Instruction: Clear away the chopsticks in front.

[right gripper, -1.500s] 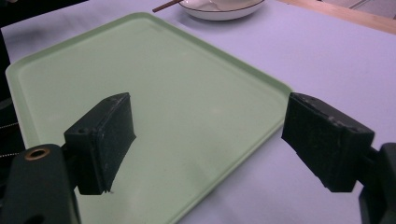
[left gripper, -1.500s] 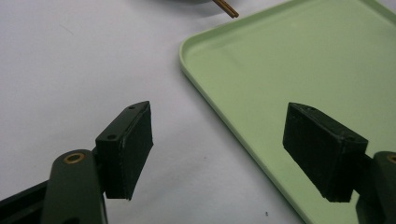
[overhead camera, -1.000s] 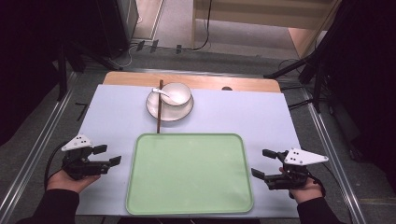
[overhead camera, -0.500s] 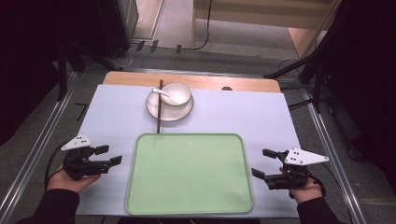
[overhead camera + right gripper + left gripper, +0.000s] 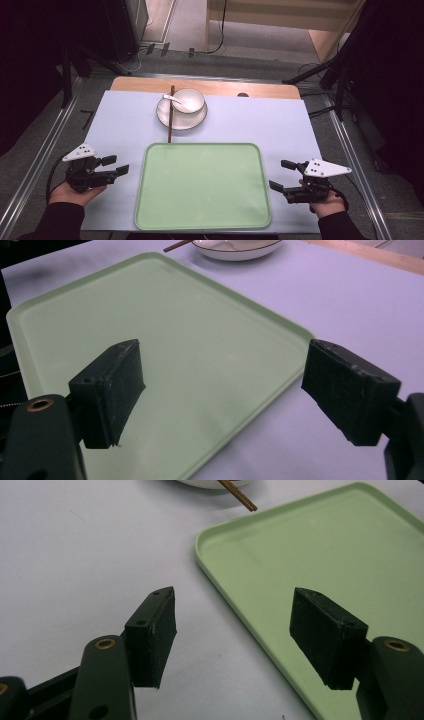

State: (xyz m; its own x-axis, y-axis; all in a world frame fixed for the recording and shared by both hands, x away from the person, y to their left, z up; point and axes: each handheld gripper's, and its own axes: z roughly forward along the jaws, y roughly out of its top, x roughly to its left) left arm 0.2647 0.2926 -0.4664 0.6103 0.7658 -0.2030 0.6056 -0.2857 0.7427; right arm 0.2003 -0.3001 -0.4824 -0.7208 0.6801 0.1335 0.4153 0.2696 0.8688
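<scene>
Jaws of the left gripper (image 5: 116,165) are spread with nothing between them, though they have just been closing a little; in the left gripper view only bare table covering and the near-left corner of the flat pale green plastic tray (image 5: 320,565) lie beyond the black pads. The right gripper (image 5: 282,176) is likewise held with its jaws wide apart and empty, pointed across the tray's right edge, as is seen in the right gripper view (image 5: 220,405). Each gripper is held low by a hand at the near side of the table, one just beside either flank of the tray, without contact. The tray lies empty at the near middle of the pale lilac sheet (image 5: 260,125) that covers the table. Farther off, just beyond the tray's far edge, a small white bowl (image 5: 188,100) stands on a white saucer with a dark rim (image 5: 162,114), a white spoon (image 5: 171,98) rests in the bowl with its handle over the left rim, and a pair of brown wooden chopsticks (image 5: 171,115) lies across the saucer's left side, its near tip almost at the tray. Nothing has yet been grasped or placed on the tray, so the work is judged to be at its very beginning, with any transfer of the tableware left to do.
</scene>
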